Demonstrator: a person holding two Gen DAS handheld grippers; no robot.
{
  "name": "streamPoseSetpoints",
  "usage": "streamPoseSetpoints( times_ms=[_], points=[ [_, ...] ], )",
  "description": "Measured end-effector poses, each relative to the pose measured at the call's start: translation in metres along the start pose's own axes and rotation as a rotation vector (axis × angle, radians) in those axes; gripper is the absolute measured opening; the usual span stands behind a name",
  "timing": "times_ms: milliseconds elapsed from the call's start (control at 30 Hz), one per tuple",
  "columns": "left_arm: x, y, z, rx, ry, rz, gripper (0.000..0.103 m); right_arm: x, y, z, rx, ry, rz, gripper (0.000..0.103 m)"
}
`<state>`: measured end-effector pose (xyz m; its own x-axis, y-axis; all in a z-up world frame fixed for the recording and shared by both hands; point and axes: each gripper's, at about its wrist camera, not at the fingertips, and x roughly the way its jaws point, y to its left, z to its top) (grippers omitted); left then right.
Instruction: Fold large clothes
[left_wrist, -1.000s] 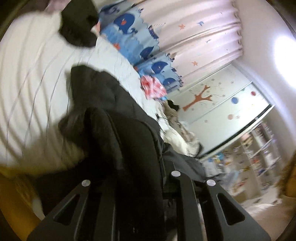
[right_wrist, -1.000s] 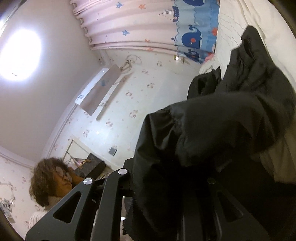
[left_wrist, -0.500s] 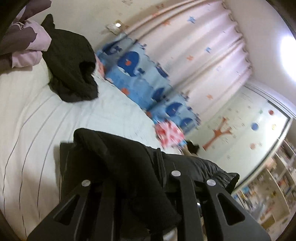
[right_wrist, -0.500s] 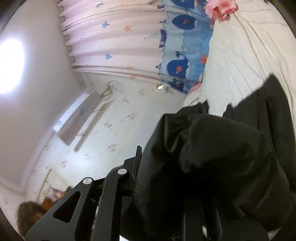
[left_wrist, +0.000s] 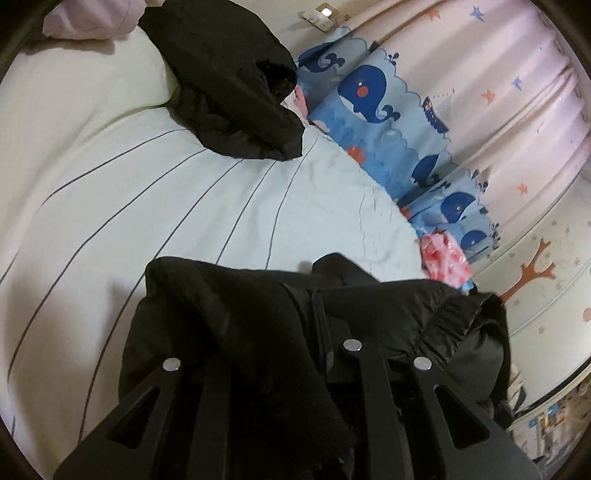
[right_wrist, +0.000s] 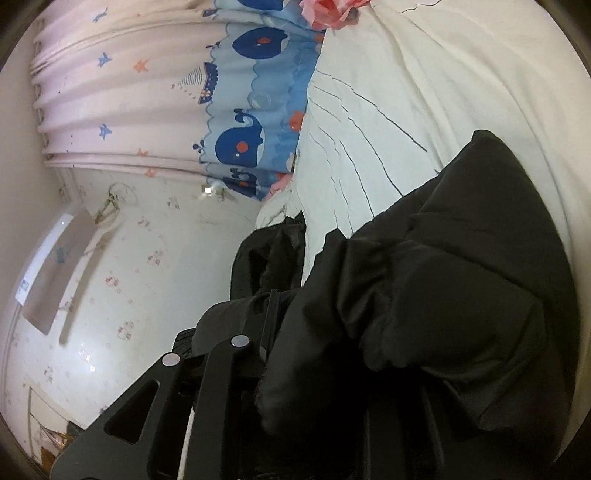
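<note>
A large black puffy jacket (left_wrist: 229, 314) hangs bunched over my left gripper (left_wrist: 284, 332), which is shut on its fabric; the cloth hides the fingertips. The same jacket (right_wrist: 461, 277) drapes over my right gripper (right_wrist: 314, 314), also shut on a fold, with only its left finger (right_wrist: 221, 369) showing. Both ends are held just above the white striped bed sheet (left_wrist: 110, 221), and part of the jacket trails onto the sheet (right_wrist: 443, 74) in the right wrist view.
A second black garment (left_wrist: 229, 85) lies crumpled near the head of the bed, beside a lilac bundle (left_wrist: 92, 18). A pink-red cloth (left_wrist: 443, 258) sits at the bed's far edge under the whale curtain (left_wrist: 369, 92). Shelves (left_wrist: 546, 417) stand at lower right.
Both grippers have swung across and slightly down over the bed with the jacket still pinched. The left view now faces the head of the bed; the person has left the right view.
</note>
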<state>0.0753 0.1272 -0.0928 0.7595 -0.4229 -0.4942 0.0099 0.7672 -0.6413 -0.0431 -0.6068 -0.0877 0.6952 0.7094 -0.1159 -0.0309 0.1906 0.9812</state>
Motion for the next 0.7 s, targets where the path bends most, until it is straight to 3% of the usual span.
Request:
streamPoseSetpoints(
  times_ms=[67, 133, 200, 300, 333, 367, 433, 533, 633, 700],
  points=[
    [-0.006, -0.003, 0.004, 0.008, 0.016, 0.006, 0.017, -0.003, 0.001, -0.001, 0.012, -0.005, 0.001, 0.021],
    [-0.014, -0.005, 0.012, -0.018, 0.031, -0.019, 0.018, -0.005, 0.010, -0.001, 0.029, -0.026, 0.005, 0.031],
    [-0.029, -0.003, 0.026, -0.101, 0.043, -0.104, 0.027, -0.010, 0.022, -0.001, 0.041, -0.045, 0.024, 0.053],
    [-0.045, 0.005, 0.052, -0.273, 0.077, -0.317, 0.058, -0.017, 0.045, 0.003, 0.003, -0.049, 0.035, 0.072],
    [-0.048, 0.006, 0.059, -0.309, 0.076, -0.351, 0.070, -0.018, 0.053, 0.004, -0.011, -0.044, 0.028, 0.074],
    [-0.057, 0.004, 0.067, -0.310, 0.051, -0.329, 0.071, -0.019, 0.062, 0.003, -0.045, -0.033, 0.004, 0.078],
    [-0.072, -0.013, 0.073, -0.216, 0.009, -0.261, 0.071, -0.018, 0.080, 0.000, -0.137, -0.011, -0.047, 0.080],
    [-0.091, -0.053, 0.063, 0.002, -0.082, -0.132, 0.089, -0.003, 0.111, -0.019, -0.380, 0.038, -0.235, 0.085],
    [-0.070, -0.106, 0.034, 0.288, -0.033, -0.054, 0.090, 0.031, 0.126, -0.032, -0.561, 0.100, -0.409, 0.085],
    [-0.044, -0.130, 0.018, 0.422, 0.000, -0.005, 0.090, 0.061, 0.130, -0.033, -0.642, 0.133, -0.508, 0.085]
  ],
)
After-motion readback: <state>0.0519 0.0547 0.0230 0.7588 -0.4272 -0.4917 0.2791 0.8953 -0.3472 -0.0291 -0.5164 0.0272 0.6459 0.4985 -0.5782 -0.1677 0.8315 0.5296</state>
